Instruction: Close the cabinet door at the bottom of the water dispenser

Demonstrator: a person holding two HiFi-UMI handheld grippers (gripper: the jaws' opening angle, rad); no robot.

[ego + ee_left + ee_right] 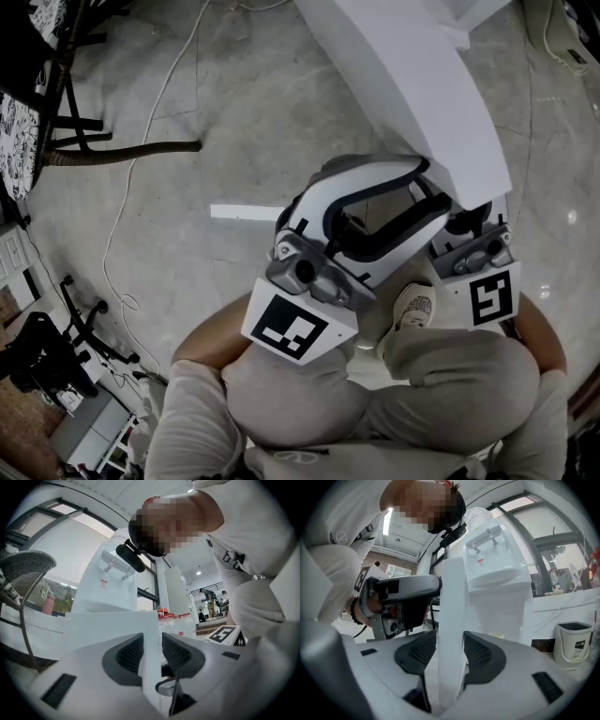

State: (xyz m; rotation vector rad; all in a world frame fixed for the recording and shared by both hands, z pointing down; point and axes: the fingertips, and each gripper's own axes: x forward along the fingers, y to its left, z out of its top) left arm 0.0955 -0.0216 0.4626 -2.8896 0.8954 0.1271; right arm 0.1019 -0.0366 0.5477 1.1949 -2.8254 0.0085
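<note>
Plainly the cabinet door [452, 620] is not yet shut. In both gripper views its thin white edge runs up the middle of the frame, standing out from the water dispenser [497, 573]. The dispenser rises behind the door, at upper right in the right gripper view and at upper left in the left one. The person crouches on the floor [234, 112], knees at the bottom of the head view. That is probably because the door sits low on the machine and the grippers must reach it about level.

The left gripper [152, 654] has the door's edge between its jaws, and both dark ribbed pads [129, 653] lie against the panel. It looks clamped on the door at a middling width, a grip that would let the hand steer the panel as it swings. The right gripper [451, 654] also straddles the edge, but its jaws stand wide and a thin gap shows at the left pad. I judge it loose about the door rather than holding it. In the head view the two grippers sit side by side at centre and right.

The step in hand looks like swinging the door towards the dispenser. One firm hold should do for that, while the loose gripper could snag the panel unless drawn clear.
</note>
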